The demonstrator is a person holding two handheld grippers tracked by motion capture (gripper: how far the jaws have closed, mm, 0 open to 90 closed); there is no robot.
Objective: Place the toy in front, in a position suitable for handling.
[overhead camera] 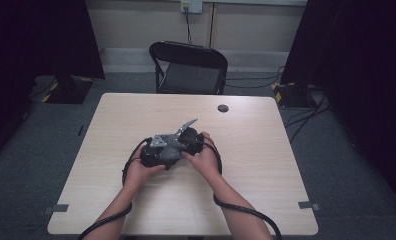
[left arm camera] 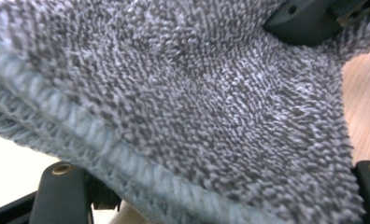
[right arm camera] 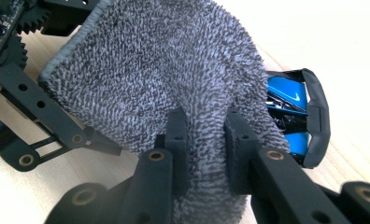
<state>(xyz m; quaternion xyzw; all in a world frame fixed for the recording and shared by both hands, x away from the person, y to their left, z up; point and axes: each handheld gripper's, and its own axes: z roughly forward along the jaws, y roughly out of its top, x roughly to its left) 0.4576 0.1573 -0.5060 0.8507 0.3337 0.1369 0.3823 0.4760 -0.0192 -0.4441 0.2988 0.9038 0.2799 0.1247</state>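
Note:
At the middle of the light wooden table (overhead camera: pixel 256 165) both hands hold their grippers close together around a grey terry towel (overhead camera: pixel 171 153). My right gripper (right arm camera: pixel 205 126) is shut on a pinched fold of the towel (right arm camera: pixel 164 70). A blue and black object (right arm camera: pixel 290 95) shows past the towel's right edge. The left gripper's black linkage (right arm camera: pixel 43 107) lies at the towel's left edge. In the left gripper view the towel (left arm camera: pixel 197 102) hangs right over the lens; the two jaw bases show at the bottom corners and the tips are hidden. My left gripper (overhead camera: pixel 156 152) sits beside my right gripper (overhead camera: pixel 192 139).
A black folding chair (overhead camera: pixel 191 70) stands behind the far table edge. A small black round disc (overhead camera: pixel 223 108) lies on the far part of the table. Cables trail from both grippers along the forearms. Dark curtains hang on both sides.

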